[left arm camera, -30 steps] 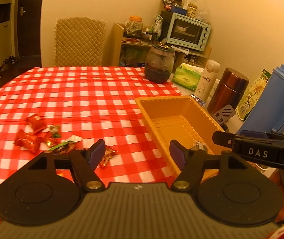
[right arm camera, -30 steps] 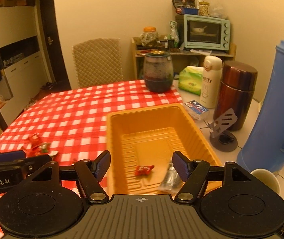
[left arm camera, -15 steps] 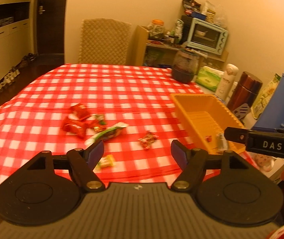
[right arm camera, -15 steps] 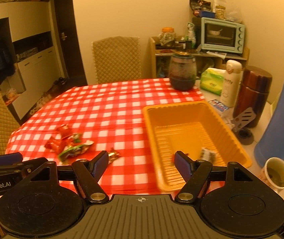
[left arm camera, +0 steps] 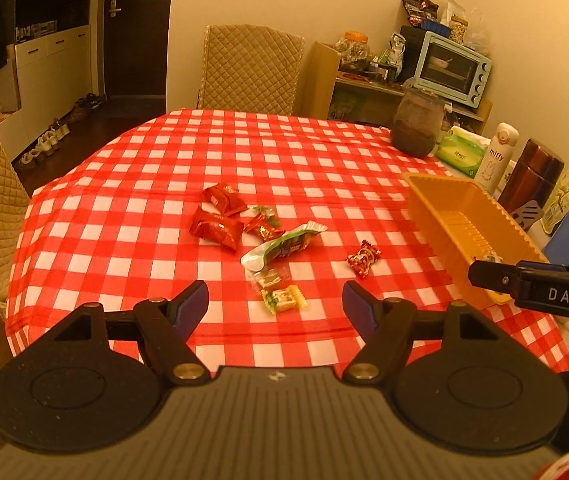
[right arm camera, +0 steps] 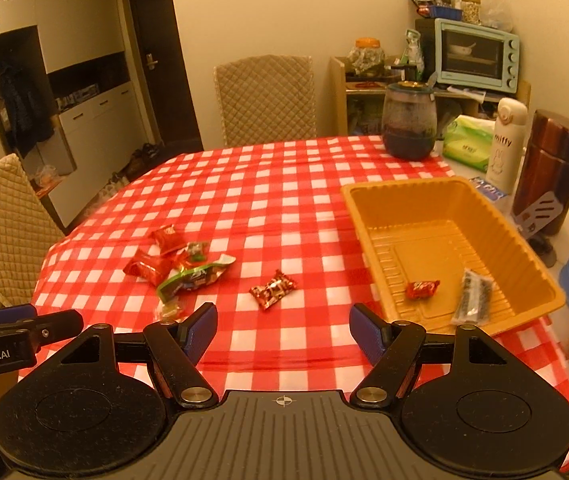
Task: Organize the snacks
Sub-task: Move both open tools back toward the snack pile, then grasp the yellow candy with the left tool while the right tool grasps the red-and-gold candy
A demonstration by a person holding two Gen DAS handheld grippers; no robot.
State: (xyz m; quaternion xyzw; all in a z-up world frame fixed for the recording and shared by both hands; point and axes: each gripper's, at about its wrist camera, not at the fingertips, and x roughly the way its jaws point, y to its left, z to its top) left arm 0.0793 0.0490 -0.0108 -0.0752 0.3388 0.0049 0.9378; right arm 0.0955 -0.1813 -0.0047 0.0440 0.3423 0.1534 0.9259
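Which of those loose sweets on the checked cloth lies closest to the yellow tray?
The small red-and-gold twisted candy, lying alone between the pile of wrappers and the yellow tray. The rest cluster farther left.

worktop cloth: red and white checks
tray: plain orange-yellow
large wrappers: glossy red
long packet: green and white
small sweet: red, patterned with white
sweet in tray: red
packet in tray: blurred, seemingly silver and black
gripper pads: dark blue
chair covers: beige, quilted in diamonds
oven: pale blue
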